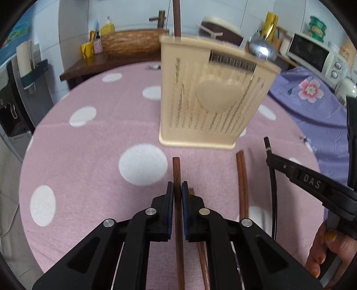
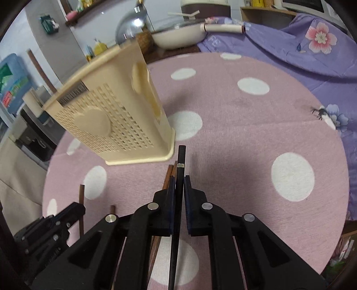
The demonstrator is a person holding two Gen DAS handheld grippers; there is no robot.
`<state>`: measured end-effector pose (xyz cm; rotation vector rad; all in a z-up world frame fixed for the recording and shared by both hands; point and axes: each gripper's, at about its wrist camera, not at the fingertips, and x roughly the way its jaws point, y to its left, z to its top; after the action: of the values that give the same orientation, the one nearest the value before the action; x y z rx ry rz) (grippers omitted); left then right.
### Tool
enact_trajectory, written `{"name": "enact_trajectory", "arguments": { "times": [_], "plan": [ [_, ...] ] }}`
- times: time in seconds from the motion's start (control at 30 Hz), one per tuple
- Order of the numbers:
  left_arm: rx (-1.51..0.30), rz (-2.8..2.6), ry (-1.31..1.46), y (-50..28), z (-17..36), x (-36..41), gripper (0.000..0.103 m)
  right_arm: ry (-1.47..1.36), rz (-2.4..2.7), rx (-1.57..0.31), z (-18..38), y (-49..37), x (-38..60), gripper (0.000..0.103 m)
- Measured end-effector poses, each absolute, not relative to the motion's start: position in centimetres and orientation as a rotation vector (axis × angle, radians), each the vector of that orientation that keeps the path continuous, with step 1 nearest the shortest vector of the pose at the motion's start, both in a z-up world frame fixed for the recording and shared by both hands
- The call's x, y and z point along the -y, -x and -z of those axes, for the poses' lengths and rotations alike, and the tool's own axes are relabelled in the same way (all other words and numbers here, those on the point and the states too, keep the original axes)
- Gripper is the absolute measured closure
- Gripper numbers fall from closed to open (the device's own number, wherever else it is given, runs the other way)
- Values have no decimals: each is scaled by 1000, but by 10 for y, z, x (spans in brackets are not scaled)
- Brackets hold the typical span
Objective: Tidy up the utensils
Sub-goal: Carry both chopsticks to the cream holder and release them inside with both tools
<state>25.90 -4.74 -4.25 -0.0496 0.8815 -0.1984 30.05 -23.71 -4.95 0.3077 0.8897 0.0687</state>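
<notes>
Left wrist view: "DAS" legible on right gripper (image 1: 271, 156), clamped on black chopstick (image 1: 273, 200). Left gripper (image 1: 177, 189) clamped on brown chopstick (image 1: 177, 174), aimed at beige holder (image 1: 207, 100).

I count one beige utensil holder (image 1: 207, 98), four brown chopsticks (image 1: 176, 169) on the table, one black chopstick (image 2: 181, 156), and one more brown stick (image 1: 177, 17) standing in the holder.
</notes>
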Motion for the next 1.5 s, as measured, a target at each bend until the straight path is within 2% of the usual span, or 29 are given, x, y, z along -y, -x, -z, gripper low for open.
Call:
{"name": "enact_trajectory", "arguments": {
  "times": [0.4, 1.03, 1.5],
  "plan": [
    [-635, 245, 83, -218, -52, 17, 96, -275, -235, -670, -45, -239, 251, 95],
    [-532, 267, 72, -198, -85, 10, 96, -191, -330, -584, -98, -194, 240, 95],
    [-491, 301, 45, -215, -131, 20, 96, -171, -372, -552, -152, -217, 231, 95]
  ]
}}
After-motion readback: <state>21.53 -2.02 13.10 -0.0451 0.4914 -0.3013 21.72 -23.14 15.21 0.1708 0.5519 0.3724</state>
